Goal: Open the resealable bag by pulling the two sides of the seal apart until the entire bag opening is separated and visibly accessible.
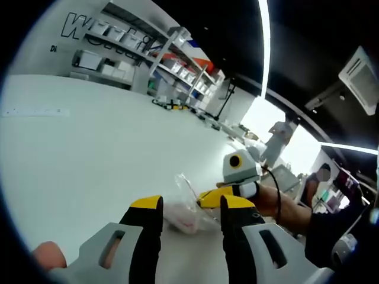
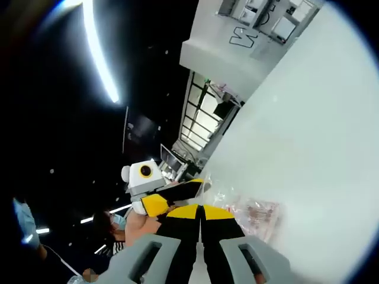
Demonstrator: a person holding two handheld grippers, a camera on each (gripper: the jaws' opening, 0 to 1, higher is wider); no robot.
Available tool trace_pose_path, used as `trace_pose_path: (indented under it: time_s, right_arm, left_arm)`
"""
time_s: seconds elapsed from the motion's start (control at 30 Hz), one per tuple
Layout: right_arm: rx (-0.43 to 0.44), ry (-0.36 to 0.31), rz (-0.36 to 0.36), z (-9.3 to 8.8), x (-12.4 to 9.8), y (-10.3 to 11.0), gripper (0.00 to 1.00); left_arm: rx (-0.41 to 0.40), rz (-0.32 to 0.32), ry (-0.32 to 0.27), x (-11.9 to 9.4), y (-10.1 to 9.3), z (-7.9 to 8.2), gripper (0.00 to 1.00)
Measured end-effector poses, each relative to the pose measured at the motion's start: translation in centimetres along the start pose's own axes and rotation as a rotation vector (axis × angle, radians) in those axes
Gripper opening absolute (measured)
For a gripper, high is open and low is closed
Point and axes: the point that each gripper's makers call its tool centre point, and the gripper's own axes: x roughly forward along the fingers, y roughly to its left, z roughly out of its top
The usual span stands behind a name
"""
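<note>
A clear resealable bag (image 1: 188,210) with pinkish contents lies crumpled on the white table (image 1: 89,160). In the left gripper view my left gripper (image 1: 191,203) stands open, its yellow-tipped jaws well apart on either side of the bag's near end. My right gripper (image 1: 208,198) comes in from the right and pinches the bag's upper edge. In the right gripper view the right gripper (image 2: 202,211) has its jaws pressed together at the edge of the bag (image 2: 254,214). There the left gripper (image 2: 177,196) sits just to the left, beside that edge.
The wide white table (image 2: 308,130) stretches away from the bag. Shelves with boxes (image 1: 172,59) line the far wall. Two people (image 1: 283,135) stand at the back right. A forearm (image 1: 287,208) holds the right gripper.
</note>
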Motion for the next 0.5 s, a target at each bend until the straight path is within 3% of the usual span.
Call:
trace_pose_path:
  time_s: [0.2,0.5]
  right_arm:
    - [-0.052,0.009,-0.023,-1.4,0.1,0.7,0.00]
    - [-0.112,0.016,-0.052,-1.9,0.3,0.8,0.00]
  left_arm:
    - [0.000,0.013,0.028,0.6,0.4,-0.2,0.33]
    - [0.010,0.021,0.062,0.9,0.7,-0.5,0.33]
